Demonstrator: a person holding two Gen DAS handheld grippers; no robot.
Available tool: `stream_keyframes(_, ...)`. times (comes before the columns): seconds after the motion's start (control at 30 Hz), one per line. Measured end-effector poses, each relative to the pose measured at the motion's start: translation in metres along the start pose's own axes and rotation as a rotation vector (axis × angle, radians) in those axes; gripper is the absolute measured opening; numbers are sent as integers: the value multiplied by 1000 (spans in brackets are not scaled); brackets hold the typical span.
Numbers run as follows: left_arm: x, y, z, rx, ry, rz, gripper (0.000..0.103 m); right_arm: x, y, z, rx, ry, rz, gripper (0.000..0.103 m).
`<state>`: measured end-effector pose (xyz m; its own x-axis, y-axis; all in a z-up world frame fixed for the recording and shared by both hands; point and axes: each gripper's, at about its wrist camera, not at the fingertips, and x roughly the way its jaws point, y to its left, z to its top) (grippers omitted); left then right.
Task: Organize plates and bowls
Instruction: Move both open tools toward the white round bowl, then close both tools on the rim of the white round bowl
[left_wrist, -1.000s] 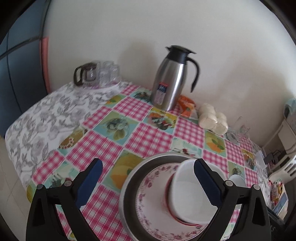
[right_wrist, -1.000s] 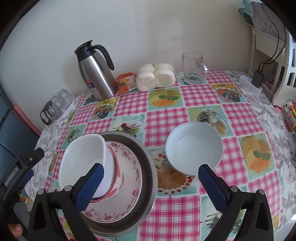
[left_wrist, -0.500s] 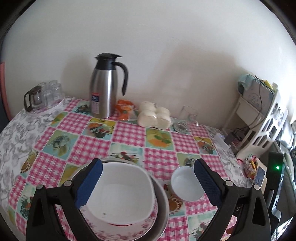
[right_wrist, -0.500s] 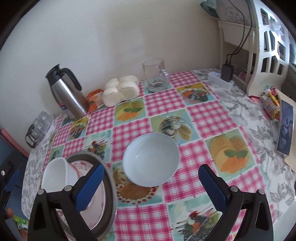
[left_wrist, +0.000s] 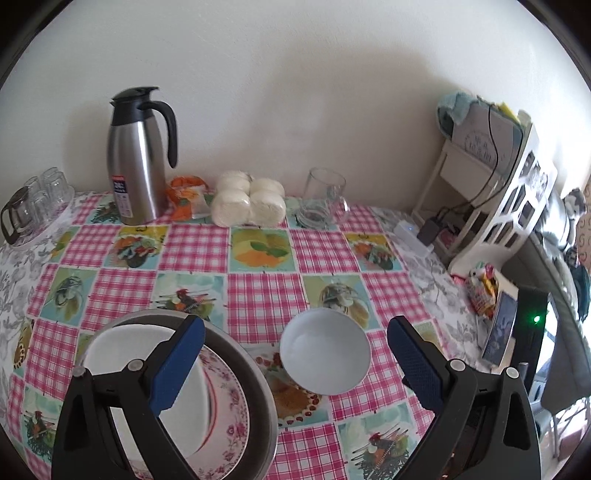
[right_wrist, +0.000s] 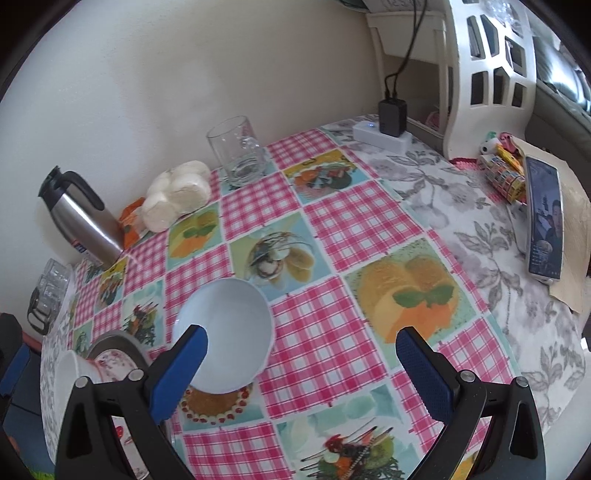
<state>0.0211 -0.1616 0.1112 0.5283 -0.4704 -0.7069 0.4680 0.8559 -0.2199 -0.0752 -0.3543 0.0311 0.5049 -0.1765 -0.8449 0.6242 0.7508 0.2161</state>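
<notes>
White loose bowl (left_wrist: 325, 350) sat upright on the checked tablecloth (left_wrist: 264, 295), just right of the metal tray (left_wrist: 258, 391) holding the floral plate (left_wrist: 229, 398) and another white bowl (right_wrist: 68, 391). Left gripper (left_wrist: 295, 365) and right gripper (right_wrist: 301, 369) were both spread wide, empty. Best bet: pinch the loose bowl's rim on one side, lift level, nest it in the stacked bowl. Thermos (left_wrist: 138, 158), bread rolls (left_wrist: 247, 203), glass mug (left_wrist: 325, 199) and phone (right_wrist: 545, 221) stood well apart, not blocking.

The round pale blue-white bowl (left_wrist: 325, 350) sits on the pink-checked tablecloth with food pictures (left_wrist: 264, 291); the round white plate with pink flowers (left_wrist: 231, 402) maybe has a red rim
</notes>
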Motion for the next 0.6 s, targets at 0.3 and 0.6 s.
stream_keyframes(0.3,38,-15,-4,19,88,-9,99,16,-24,5,76,13,-12,103)
stream_keyframes(0.6,72,-10,-12,6,169,-4,88,31,-33,5,132,26,17,103)
